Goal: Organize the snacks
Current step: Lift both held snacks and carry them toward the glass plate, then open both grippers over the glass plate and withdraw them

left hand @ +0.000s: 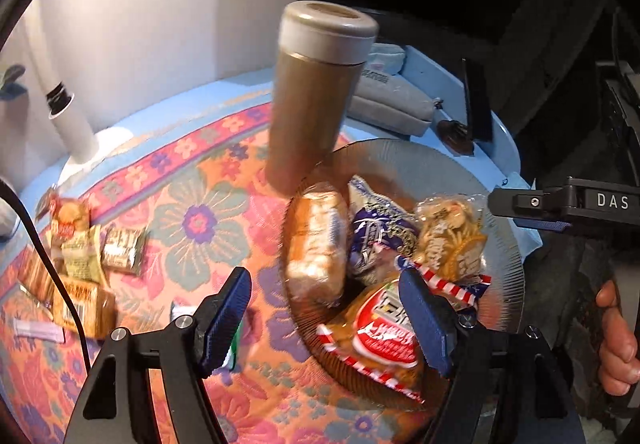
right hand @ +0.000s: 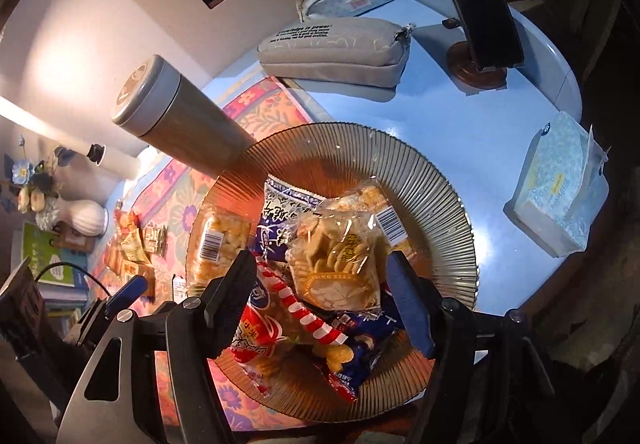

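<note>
A ribbed glass plate (left hand: 506,244) (right hand: 436,179) on the floral cloth holds several wrapped snacks: a clear cracker pack (right hand: 336,264) (left hand: 448,240), a blue-white pack (left hand: 376,232) (right hand: 280,215), a red-striped pack (left hand: 384,340) (right hand: 272,328) and a bread pack (left hand: 316,244) (right hand: 218,240). My left gripper (left hand: 324,324) is open and empty, over the plate's left edge. My right gripper (right hand: 320,308) is open above the plate, its fingers either side of the cracker pack without gripping it. More snack packs (left hand: 80,264) (right hand: 134,248) lie on the cloth at left.
A tall brown flask (left hand: 316,91) (right hand: 180,119) stands just behind the plate. Two pencil cases (right hand: 336,47), a phone on a stand (right hand: 480,11) and a tissue pack (right hand: 560,191) lie on the blue table. A white vase (right hand: 86,217) and books stand at far left.
</note>
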`<state>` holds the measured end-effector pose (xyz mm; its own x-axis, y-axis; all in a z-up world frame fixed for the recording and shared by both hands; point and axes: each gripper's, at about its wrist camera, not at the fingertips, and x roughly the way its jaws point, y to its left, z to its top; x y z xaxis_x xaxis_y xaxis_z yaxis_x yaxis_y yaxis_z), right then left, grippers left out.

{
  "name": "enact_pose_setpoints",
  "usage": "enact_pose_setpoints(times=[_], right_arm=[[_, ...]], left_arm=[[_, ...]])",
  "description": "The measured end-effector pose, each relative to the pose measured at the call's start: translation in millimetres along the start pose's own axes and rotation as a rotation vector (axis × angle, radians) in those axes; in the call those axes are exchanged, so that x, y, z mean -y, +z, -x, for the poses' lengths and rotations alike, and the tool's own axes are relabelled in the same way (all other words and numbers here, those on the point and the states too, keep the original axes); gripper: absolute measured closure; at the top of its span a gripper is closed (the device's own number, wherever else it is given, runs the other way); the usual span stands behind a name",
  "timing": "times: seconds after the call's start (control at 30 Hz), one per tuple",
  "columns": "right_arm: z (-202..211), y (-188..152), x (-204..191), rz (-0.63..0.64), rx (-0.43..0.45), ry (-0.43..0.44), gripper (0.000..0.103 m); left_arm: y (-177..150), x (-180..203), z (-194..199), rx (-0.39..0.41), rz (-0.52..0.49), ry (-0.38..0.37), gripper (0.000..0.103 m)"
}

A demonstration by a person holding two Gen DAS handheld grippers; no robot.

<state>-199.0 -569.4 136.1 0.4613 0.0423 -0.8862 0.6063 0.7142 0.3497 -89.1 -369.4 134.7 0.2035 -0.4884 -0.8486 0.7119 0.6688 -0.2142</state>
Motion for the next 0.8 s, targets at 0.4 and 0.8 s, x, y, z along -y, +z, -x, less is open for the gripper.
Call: enact_pose_setpoints(times=[0.4,0.8], right_arm=[[-5,-20,-44,0.061,-0.024,0.041,0.036],[-8,-43,-93,0.125,-0.036,0.157,0.036]], left_arm=[[-19,-38,21,0.015,0.120,-0.007,0.029],[-44,-90,54,0.013,0.280,-0.045,0.029]])
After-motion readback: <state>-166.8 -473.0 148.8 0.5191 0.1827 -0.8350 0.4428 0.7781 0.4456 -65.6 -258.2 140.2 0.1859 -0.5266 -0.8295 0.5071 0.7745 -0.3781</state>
